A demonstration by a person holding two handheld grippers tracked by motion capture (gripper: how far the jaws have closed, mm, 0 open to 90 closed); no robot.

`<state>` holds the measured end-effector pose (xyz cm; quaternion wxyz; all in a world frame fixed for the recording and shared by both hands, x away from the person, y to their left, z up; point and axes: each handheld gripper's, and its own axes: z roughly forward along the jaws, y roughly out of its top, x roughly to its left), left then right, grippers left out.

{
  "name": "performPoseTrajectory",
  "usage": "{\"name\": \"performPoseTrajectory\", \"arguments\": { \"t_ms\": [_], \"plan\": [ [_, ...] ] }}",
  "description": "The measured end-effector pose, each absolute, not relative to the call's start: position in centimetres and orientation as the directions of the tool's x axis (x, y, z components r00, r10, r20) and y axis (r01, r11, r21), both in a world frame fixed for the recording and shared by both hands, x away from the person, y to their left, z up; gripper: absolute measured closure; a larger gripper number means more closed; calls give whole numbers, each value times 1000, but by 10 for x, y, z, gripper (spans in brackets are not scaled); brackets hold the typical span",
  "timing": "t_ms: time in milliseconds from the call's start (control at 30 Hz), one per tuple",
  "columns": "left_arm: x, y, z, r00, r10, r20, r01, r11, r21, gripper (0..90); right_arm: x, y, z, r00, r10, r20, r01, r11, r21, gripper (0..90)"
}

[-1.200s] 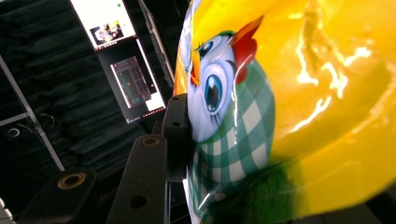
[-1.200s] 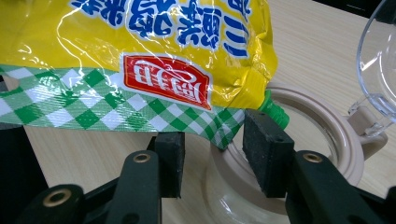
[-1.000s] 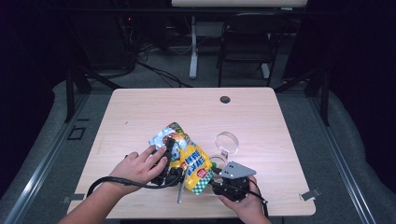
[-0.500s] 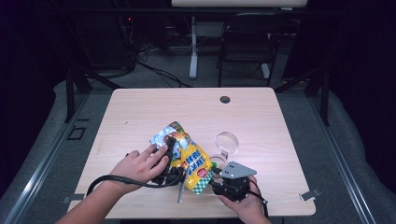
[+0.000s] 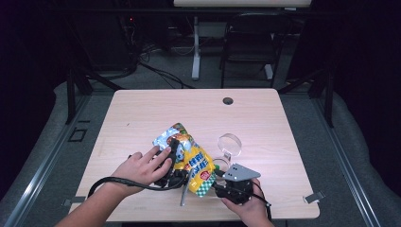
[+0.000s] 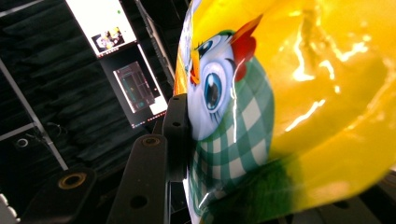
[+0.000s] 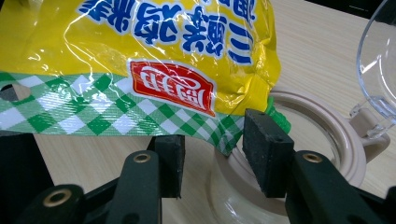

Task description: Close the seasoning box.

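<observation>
**Right gripper view: claw set around a jar, bag hanging above**

The right claw (image 7: 212, 161) stands apart around the clear plastic jar with a beige rim (image 7: 317, 140), pads not pressing. Just beyond, the left claw (image 5: 172, 163) is clamped on the glossy yellow snack bag with green check trim (image 5: 191, 163), lower centre of the light wooden bench (image 5: 265, 118). To pour well, steady the jar first and keep the bag's corner over the mouth.

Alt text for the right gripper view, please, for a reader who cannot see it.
The right gripper holds its two black jaws apart just below the green-checked bottom edge of a yellow snack bag. Behind the jaws a clear jar with a beige rim stands on the wooden table, its clear lid flipped up.
</observation>
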<state>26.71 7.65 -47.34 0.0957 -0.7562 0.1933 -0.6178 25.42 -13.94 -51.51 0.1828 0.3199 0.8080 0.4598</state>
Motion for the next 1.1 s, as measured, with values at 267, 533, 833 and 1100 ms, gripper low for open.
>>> {"name": "performPoseTrajectory", "arguments": {
  "t_ms": [267,533,833,1100],
  "plan": [
    [266,75,-471,159,-424,891,-174,-901,-398,677,254,-139,-515,-727,686,2,350,368,861,595],
    [265,72,-468,155,-441,884,-182,-892,-413,679,253,-140,-514,-726,688,2,345,362,866,597],
    [265,70,-464,147,-450,881,-189,-887,-422,682,254,-143,-512,-724,689,29,354,336,872,596],
    [264,66,-462,152,-469,870,-195,-877,-438,699,254,-143,-513,-721,692,21,355,344,869,593]
  ]
}}
